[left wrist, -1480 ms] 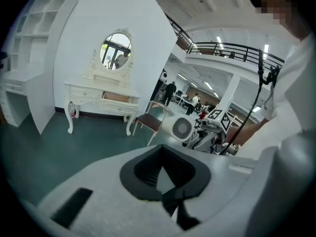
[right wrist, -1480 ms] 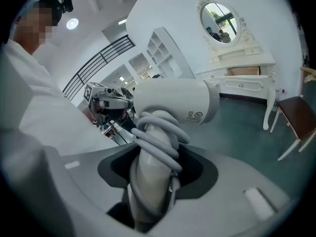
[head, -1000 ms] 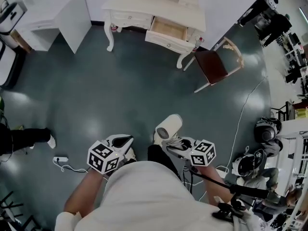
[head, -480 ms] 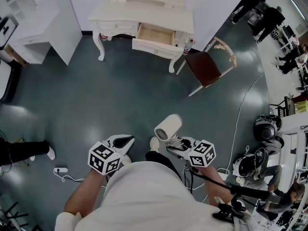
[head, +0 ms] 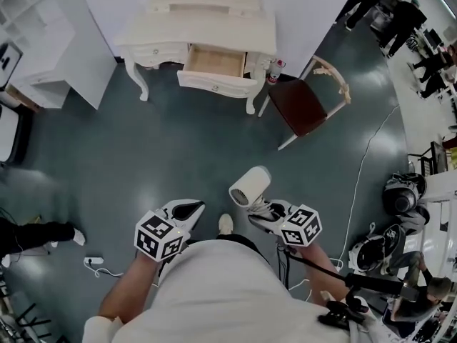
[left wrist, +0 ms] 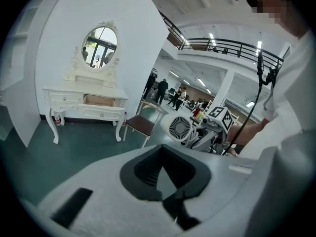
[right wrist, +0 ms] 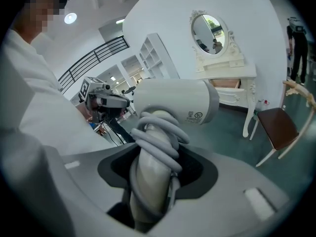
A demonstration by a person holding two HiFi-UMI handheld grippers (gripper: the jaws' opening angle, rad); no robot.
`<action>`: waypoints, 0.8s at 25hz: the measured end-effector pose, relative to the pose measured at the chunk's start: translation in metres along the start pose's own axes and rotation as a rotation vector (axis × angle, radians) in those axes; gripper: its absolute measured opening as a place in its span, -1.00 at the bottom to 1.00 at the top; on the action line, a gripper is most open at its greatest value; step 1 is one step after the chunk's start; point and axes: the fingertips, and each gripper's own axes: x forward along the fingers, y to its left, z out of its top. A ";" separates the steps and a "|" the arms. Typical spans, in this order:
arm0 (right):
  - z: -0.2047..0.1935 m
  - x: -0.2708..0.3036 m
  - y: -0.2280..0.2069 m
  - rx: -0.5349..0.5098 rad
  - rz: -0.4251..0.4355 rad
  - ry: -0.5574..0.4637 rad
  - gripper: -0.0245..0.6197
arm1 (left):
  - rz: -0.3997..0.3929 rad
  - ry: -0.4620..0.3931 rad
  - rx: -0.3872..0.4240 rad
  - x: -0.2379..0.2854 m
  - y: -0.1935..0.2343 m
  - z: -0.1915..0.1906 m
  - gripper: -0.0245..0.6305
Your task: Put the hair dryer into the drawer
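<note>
View from the head and from both grippers. The right gripper [head: 260, 209] has its two fingers pinched on the handle of the hair dryer [head: 250, 186]; in the right gripper view we see the handle standing up between the fingers [right wrist: 192, 169], with the grey cord [right wrist: 157, 132] wound round it in several loops, and the white barrel [right wrist: 177, 100] lying crosswise just above the fingertips. The left gripper [head: 189, 208] carries nothing; its fingers are pressed together at the tips, and in the left gripper view only a thin wedge of floor shows between the dark pads [left wrist: 143, 169]. From the left fingers the hair dryer lies ahead and to the right, its round rear grille [left wrist: 180, 128] turned towards them; the two grippers are near each other but apart. The drawer [head: 214, 61] stands pulled out of a cream dressing table [head: 200, 31], well apart from both pairs of fingertips and straight ahead of them across the dark green floor [head: 178, 148]; we see bare wood inside it. An oval mirror [left wrist: 100, 41] rises above the table; a chair [head: 298, 106] with a dark red seat stands ahead and to the right of the right fingers, just beside the table. The toe of a pale shoe [head: 225, 224] shows between the two grippers, behind the fingertips.
</note>
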 end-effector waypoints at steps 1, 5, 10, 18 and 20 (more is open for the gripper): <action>0.001 -0.004 -0.011 -0.003 0.001 0.002 -0.27 | 0.007 -0.001 -0.001 0.009 0.001 0.006 -0.94; 0.006 -0.011 -0.052 -0.008 -0.002 0.019 -0.27 | 0.036 -0.006 -0.022 0.034 0.007 0.026 -0.94; 0.026 0.001 -0.080 -0.011 -0.001 0.030 -0.27 | 0.062 -0.010 -0.046 0.039 0.036 0.041 -0.94; 0.086 0.049 -0.113 -0.001 -0.043 0.043 -0.27 | 0.016 -0.035 -0.056 0.048 0.126 0.077 -0.94; 0.112 0.063 -0.122 0.004 -0.060 0.046 -0.27 | -0.006 -0.040 -0.044 0.046 0.153 0.099 -0.94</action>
